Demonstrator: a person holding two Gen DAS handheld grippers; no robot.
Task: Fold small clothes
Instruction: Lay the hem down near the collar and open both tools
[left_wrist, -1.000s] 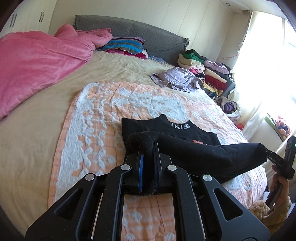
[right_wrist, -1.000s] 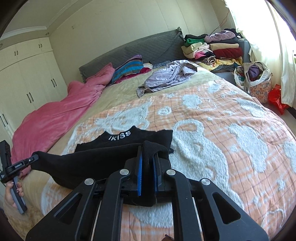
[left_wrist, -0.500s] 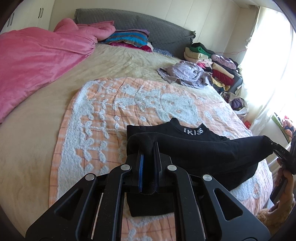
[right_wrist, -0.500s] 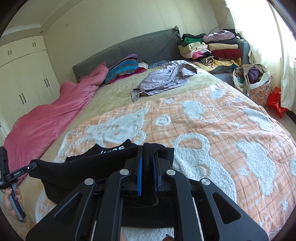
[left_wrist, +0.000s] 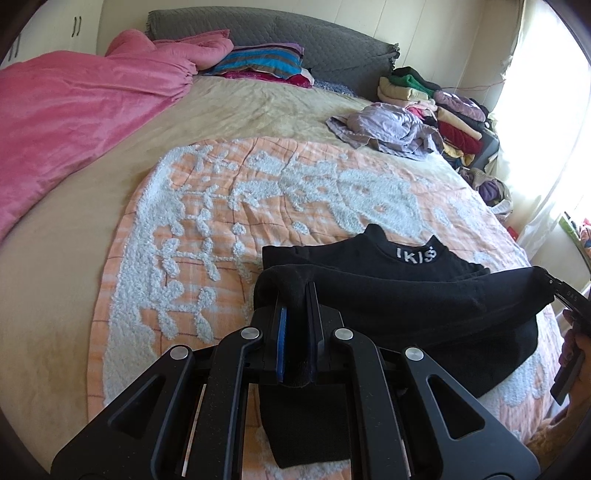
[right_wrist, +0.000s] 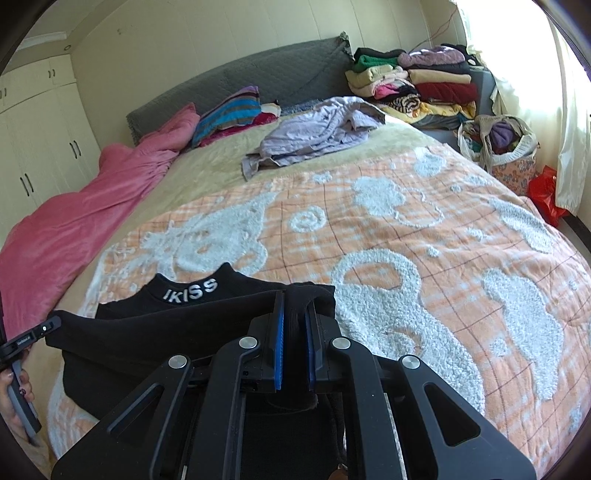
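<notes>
A small black garment (left_wrist: 399, 291) with white "IKISS" lettering at its collar lies on the orange and white bedspread (left_wrist: 229, 206), its lower edge lifted and folded toward the collar. My left gripper (left_wrist: 295, 295) is shut on the left corner of that lifted edge. My right gripper (right_wrist: 294, 306) is shut on the other corner of the garment (right_wrist: 177, 325). The right gripper also shows at the right edge of the left wrist view (left_wrist: 565, 295), and the left gripper at the left edge of the right wrist view (right_wrist: 37, 332).
A pink duvet (left_wrist: 74, 110) covers the bed's left side. A crumpled lilac garment (left_wrist: 388, 125) lies further up the bed. Folded clothes (right_wrist: 424, 81) are stacked by the grey headboard (left_wrist: 295, 33). A bag of clothes (right_wrist: 498, 144) stands on the floor at the right.
Both grippers have carried the garment's lifted edge forward and lower toward the collar, and more of the folded body lies on the bedspread. Both stay shut on the garment.
</notes>
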